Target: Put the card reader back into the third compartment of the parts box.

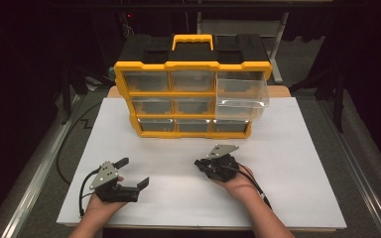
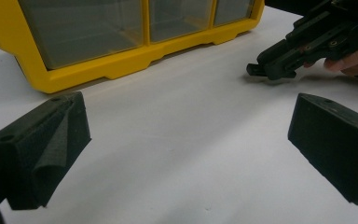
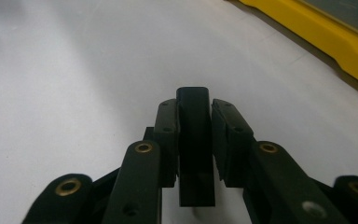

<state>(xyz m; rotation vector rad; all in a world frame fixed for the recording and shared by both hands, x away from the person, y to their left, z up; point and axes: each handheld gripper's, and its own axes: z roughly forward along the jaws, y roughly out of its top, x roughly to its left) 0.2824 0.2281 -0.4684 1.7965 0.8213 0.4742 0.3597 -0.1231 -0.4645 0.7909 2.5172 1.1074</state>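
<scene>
Grippers idle on counter [image 1: 287, 198], nothing held: left gripper [image 1: 133, 172] fingers spread wide, right gripper [image 1: 202, 165] fingers closed on nothing. Organizer [image 1: 191, 94] stands at far side, top-right drawer [image 1: 241, 97] pulled out, looks empty. Likely start pose; next move probably toward drawers. Open white surface between, counter edges well clear.

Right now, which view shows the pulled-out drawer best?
High view: the clear drawer sticks out of the yellow organizer's top-right slot, all in frame. The left gripper view catches just the bottom row of drawers; the right gripper view, a yellow edge.
</scene>
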